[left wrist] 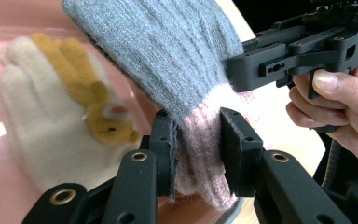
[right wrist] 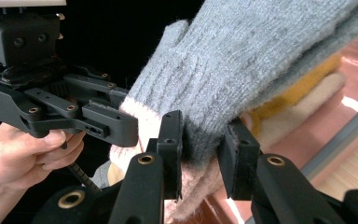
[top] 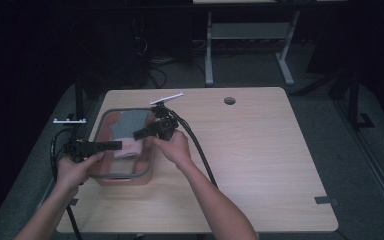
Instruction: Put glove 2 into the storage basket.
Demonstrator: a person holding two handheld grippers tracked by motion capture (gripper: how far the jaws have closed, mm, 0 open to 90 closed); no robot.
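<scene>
A person holds a gripper in each hand over a pink bin with a grey rim (top: 111, 178), which sits at about nine o'clock on the wooden surface (top: 260, 160). The left gripper (left wrist: 196, 140) pinches the pale pink cuff of a grey knitted glove (left wrist: 168, 51); the right gripper (right wrist: 200, 140) pinches the same glove from the three o'clock side. The glove hangs between them, above the bin. A cream glove with a yellow animal figure (left wrist: 51, 112) lies inside. Judging by this, the grey glove is lifted but not yet set down anywhere.
</scene>
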